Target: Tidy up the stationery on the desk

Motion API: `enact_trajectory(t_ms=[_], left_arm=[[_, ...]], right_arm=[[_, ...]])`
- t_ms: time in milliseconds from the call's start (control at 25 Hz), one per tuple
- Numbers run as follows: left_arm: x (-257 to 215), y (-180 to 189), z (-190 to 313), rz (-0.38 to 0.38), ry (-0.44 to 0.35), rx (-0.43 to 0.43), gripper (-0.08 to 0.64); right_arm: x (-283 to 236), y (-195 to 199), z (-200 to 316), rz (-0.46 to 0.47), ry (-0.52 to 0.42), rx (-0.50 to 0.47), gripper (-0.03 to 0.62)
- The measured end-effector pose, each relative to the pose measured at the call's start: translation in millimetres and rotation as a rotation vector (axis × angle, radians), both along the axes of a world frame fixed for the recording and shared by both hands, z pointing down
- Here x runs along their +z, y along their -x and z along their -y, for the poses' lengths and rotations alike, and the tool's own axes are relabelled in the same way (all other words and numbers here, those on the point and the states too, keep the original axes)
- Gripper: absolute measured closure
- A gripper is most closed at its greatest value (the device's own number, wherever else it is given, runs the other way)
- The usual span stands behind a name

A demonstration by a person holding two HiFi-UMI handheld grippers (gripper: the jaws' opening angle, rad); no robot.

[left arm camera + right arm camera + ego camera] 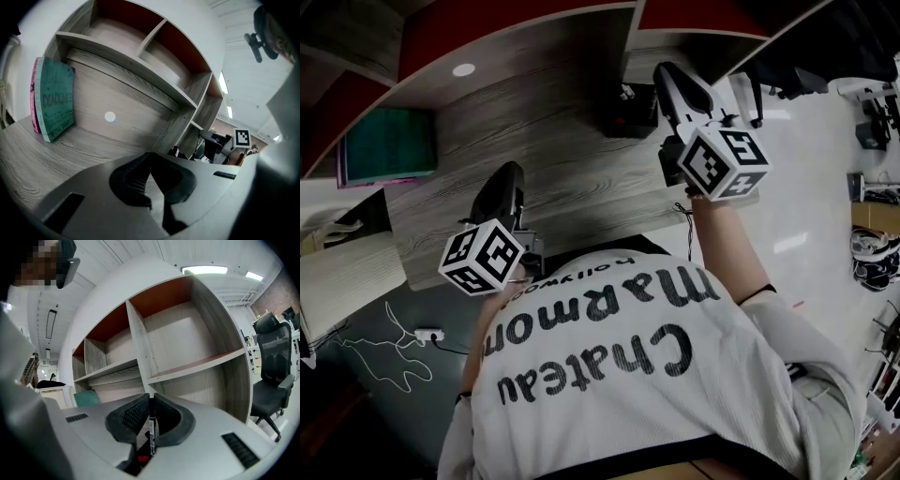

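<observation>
Clamping marker [151,425], R tool [151,397] w/ shelf unit [197,363] ahead; green book [56,101] at L.

Head view looks steeply down on the desk [562,141] — both gripper views face its shelves [131,71] nearby.

So the grey wood-grain desk [51,159] isn't carrying much. A teal book [56,105] is standing nearly upright at the far left end, with a pink book [34,93] pressing right up against its back. Over toward the right, under the shelves, some black boxy clutter [630,111] is sitting, too dark to make out.
</observation>
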State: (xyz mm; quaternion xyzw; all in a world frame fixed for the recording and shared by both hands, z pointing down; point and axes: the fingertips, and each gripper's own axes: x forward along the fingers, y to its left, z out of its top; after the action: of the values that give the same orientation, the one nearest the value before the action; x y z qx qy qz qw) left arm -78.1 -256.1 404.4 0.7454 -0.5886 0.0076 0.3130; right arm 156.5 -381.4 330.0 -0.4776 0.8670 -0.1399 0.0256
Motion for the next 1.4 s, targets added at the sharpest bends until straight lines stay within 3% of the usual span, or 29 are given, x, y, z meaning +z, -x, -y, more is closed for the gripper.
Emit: enact_trajectory(t_ms=[1400], left_arm=[[-2.6, 2.8, -6.4, 0.006, -0.005, -0.017, 0.545]], right_arm=[[1.6, -2.0, 4.5, -0.009, -0.037, 0.013, 0.549]])
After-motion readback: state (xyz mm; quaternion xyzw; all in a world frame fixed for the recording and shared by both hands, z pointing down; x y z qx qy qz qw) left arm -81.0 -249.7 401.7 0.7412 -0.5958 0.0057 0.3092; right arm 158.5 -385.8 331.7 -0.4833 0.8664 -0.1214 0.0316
